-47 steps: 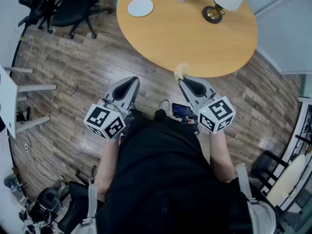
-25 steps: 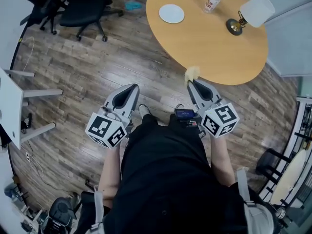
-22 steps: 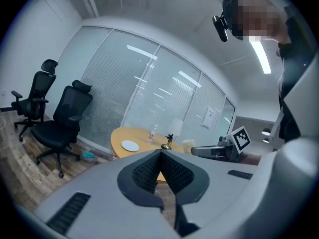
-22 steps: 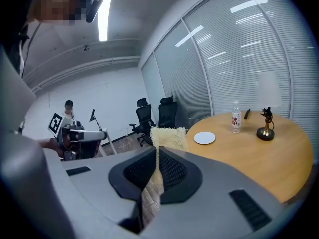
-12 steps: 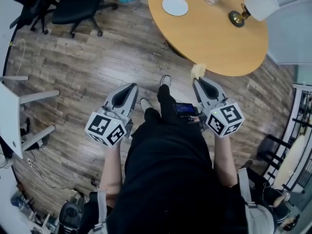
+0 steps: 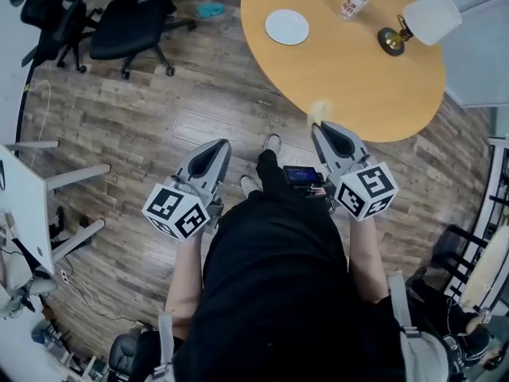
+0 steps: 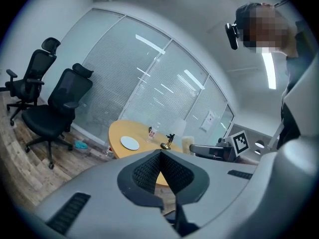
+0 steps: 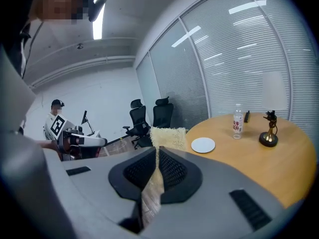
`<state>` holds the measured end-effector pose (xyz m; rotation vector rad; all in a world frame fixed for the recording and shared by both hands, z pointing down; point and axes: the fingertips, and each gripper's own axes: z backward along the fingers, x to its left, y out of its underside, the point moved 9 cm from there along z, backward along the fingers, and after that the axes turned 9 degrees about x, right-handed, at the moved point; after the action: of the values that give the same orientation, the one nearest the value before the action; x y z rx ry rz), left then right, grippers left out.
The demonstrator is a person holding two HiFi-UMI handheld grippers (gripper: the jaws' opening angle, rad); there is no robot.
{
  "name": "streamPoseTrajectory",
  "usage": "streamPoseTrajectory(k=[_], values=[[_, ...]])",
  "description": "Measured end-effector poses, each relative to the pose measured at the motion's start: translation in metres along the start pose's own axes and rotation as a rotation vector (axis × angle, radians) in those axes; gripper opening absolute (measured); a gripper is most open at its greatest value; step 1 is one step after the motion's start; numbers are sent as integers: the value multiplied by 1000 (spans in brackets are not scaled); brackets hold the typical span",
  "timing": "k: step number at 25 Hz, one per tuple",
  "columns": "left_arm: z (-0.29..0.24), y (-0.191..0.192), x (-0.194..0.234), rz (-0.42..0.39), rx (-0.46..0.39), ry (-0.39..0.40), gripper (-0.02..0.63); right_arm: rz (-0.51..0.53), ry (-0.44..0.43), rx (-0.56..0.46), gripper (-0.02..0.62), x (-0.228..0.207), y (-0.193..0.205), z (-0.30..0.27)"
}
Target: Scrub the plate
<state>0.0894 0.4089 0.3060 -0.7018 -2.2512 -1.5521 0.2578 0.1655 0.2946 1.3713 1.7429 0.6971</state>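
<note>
An office meeting room: black swivel chairs (image 6: 131, 18) at far left, a round wooden surface (image 6: 342, 74) far right, frosted glass partition walls (image 7: 149, 78), plank flooring (image 6: 159, 110).

We wear a black top (image 6: 270, 293), grey straps (image 6: 395, 297) over both shoulders and a small lit screen (image 6: 300, 175) in front. Our left gripper (image 6: 218, 145) and right gripper (image 6: 320, 127) are grey shells with black ribbed pads (image 7: 147, 173), each bearing a white cube (image 6: 176, 212) of black square markers.
</note>
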Motion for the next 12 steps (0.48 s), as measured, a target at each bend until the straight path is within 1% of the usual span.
streamPoseTrajectory(k=[4, 7, 12], values=[[-30, -27, 10, -14, 17, 24, 11, -15, 16, -36, 28, -24, -25, -10], [-62, -46, 15, -9, 28, 35, 11, -22, 22, -44, 28, -47, -37, -15], [-109, -64, 16, 35, 43, 45, 11, -43, 14, -42, 28, -81, -44, -18]])
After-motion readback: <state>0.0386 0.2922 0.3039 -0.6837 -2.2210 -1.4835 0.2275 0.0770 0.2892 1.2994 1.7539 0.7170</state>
